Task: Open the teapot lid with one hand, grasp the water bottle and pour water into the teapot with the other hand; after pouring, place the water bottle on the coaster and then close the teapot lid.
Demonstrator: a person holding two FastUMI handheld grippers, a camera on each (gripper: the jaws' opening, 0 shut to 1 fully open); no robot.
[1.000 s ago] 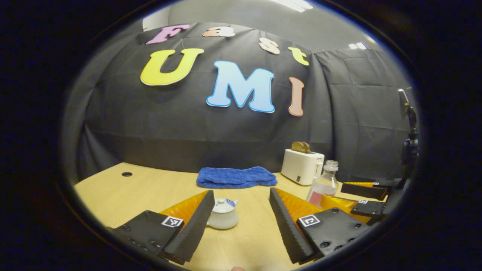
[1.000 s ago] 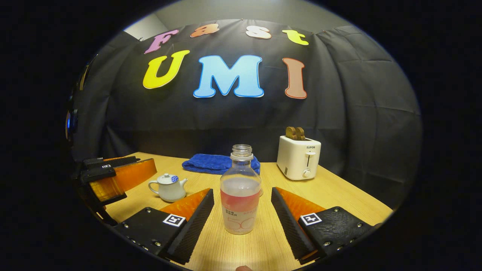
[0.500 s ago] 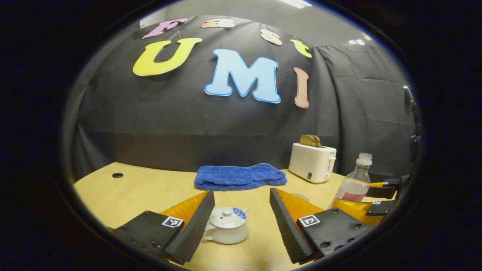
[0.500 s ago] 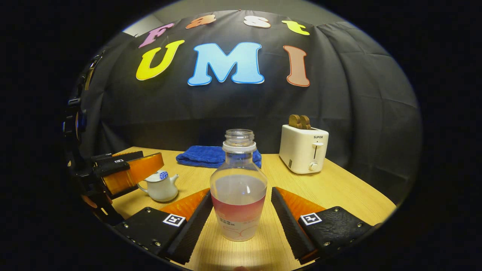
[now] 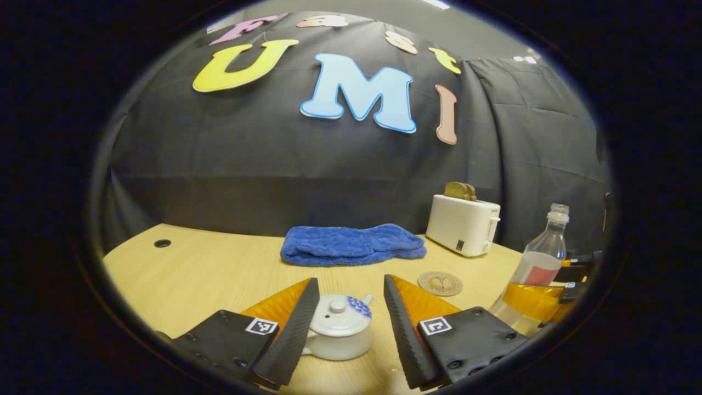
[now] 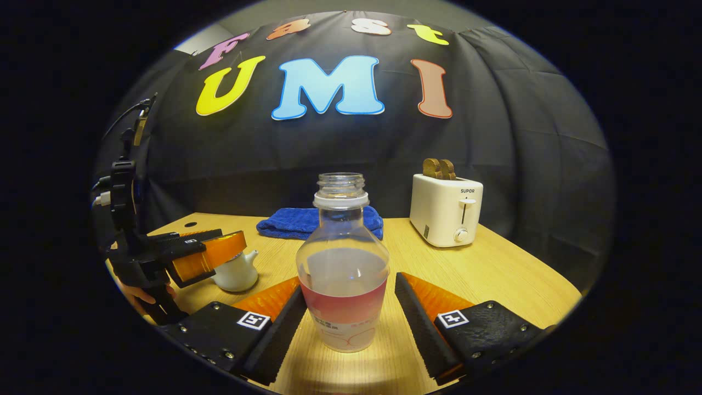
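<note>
Both grippers have advanced: the teapot (image 5: 341, 334) now sits between the spread left gripper (image 5: 344, 329) fingers, its lid on. The water bottle (image 6: 343, 269) stands between the spread right gripper (image 6: 346, 323) fingers, ungripped. Judgement: both grasps are imminent.

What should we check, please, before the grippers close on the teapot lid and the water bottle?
1. Left gripper open, a finger either side of the teapot: ok.
2. Lid seated on the teapot, knob free: ok.
3. Right gripper open around the water bottle: ok.
4. Bottle upright, uncapped, holding water: ok.
5. Coaster bare for the bottle: ok.
6. Fingers low enough for the knob: cannot tell.
</note>
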